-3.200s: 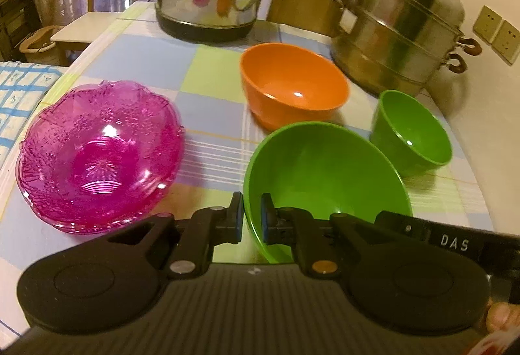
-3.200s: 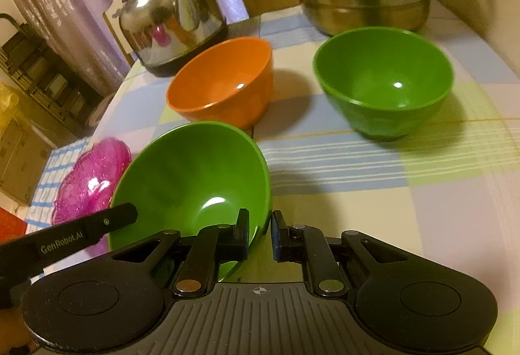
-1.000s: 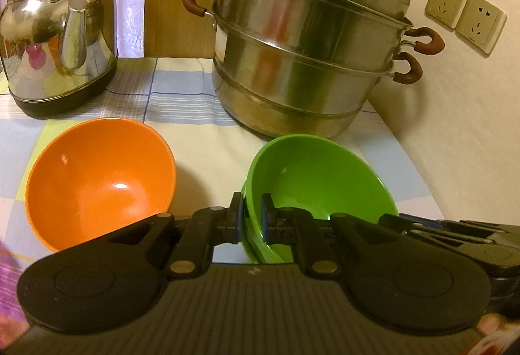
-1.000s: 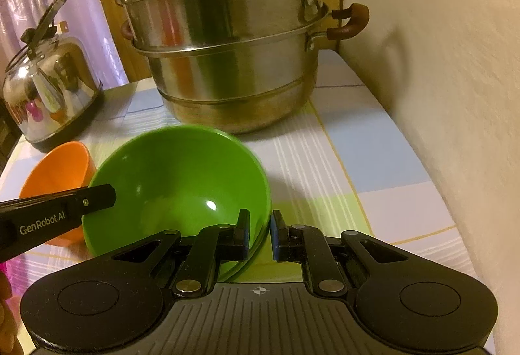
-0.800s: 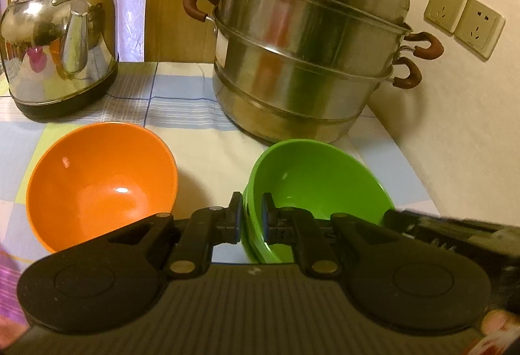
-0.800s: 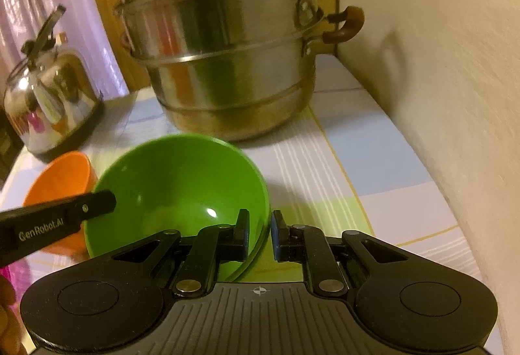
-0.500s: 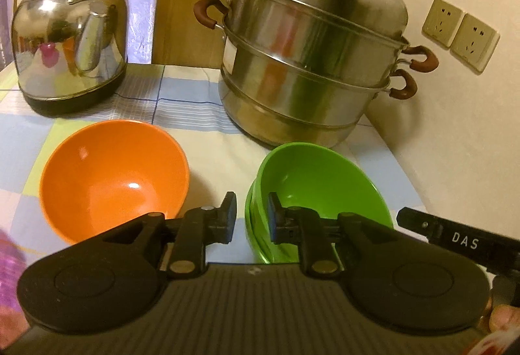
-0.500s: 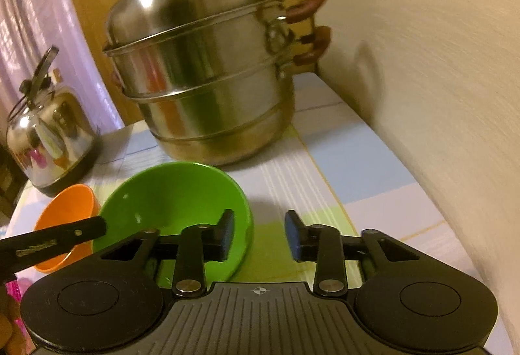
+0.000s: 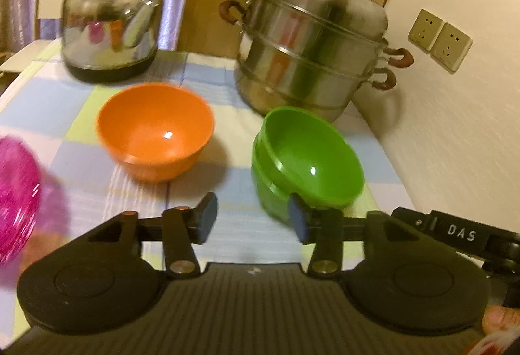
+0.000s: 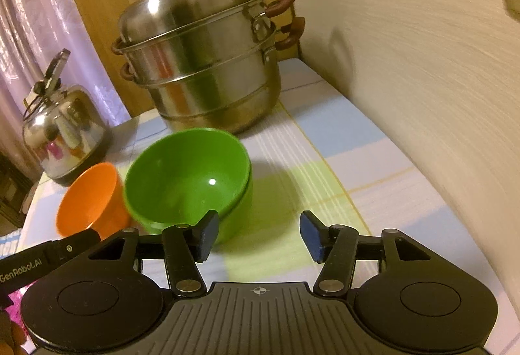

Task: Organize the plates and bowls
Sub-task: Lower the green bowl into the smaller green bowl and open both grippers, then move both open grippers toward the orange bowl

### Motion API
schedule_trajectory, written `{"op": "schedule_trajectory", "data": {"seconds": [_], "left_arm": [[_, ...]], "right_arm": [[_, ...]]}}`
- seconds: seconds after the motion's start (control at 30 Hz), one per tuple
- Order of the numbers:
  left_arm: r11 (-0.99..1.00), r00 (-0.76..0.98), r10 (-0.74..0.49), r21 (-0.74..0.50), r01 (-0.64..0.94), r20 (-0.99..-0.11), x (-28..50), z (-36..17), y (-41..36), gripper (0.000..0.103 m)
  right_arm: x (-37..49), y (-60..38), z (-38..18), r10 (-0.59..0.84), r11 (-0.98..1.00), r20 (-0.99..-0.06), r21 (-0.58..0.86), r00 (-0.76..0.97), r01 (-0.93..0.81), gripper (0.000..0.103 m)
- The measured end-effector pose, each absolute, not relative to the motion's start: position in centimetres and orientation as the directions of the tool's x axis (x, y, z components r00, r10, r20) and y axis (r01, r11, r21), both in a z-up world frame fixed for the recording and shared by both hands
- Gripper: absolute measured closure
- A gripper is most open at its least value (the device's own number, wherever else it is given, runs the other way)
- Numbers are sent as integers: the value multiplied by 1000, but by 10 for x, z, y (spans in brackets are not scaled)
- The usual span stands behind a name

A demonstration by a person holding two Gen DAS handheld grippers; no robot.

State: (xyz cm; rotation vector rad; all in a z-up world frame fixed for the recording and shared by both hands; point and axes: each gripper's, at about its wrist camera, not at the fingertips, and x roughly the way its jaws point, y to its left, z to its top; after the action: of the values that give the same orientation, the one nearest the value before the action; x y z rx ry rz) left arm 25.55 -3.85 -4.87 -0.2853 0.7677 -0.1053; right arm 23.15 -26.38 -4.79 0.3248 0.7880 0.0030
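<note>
The left claw [image 9: 253,218] is spread wide with nothing between its fingers, hovering above the worktop [image 9: 81,160]. Just ahead of its right finger sits the large green bowl [image 9: 312,157], nested at a tilt inside the small green bowl [image 9: 269,192], whose rim and wall show beneath it on the near-left side. Ahead and to the left of this claw stands the orange bowl [image 9: 156,131], upright on the worktop and apart from the green pair. At the far left edge of the left wrist view, blurred, is the pink glass bowl [image 9: 16,192]. Beyond the green bowls, farther forward, rises the steel steamer pot [image 9: 312,56], and beyond the orange bowl stands the steel kettle [image 9: 110,27]. The right claw [image 10: 258,234] is likewise spread apart and holds nothing; the checked worktop [image 10: 325,166] shows between its fingers. In the right wrist view the large green bowl [image 10: 185,176] lies just ahead of the claw's left finger, resting in the small green bowl [image 10: 239,209], with the orange bowl [image 10: 91,199] just beside them to the left. The steamer pot [image 10: 204,56] stands ahead of this claw behind the green stack, and the kettle [image 10: 61,127] is far ahead to its left. The tip of the left gripper's body shows at the lower left of that view.
</note>
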Motion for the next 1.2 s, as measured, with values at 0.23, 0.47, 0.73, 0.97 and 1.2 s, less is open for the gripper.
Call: {"op": "schedule_trajectory", "data": {"seconds": [0.23, 0.47, 0.73, 0.97, 1.2], "left_arm": [[956, 719, -152, -285, -67, -678, 196, -37, -22, 26], [957, 730, -98, -264, -117, -677, 147, -32, 1, 21], [963, 729, -73, -240, -127, -680, 121, -25, 19, 21], [961, 740, -63, -241, -136, -669, 113, -19, 29, 21], [959, 741, -68, -248, -136, -668, 113, -19, 31, 21]], "right_arm": [[170, -246, -36, 151, 950, -713, 295, 685, 98, 41], [121, -216, -31, 194, 959, -732, 282, 653, 31, 39], [101, -194, -22, 218, 960, -734, 279, 644, -8, 38], [96, -183, -18, 230, 960, -730, 277, 644, -29, 38], [94, -180, -17, 234, 961, -728, 275, 645, -39, 38]]}}
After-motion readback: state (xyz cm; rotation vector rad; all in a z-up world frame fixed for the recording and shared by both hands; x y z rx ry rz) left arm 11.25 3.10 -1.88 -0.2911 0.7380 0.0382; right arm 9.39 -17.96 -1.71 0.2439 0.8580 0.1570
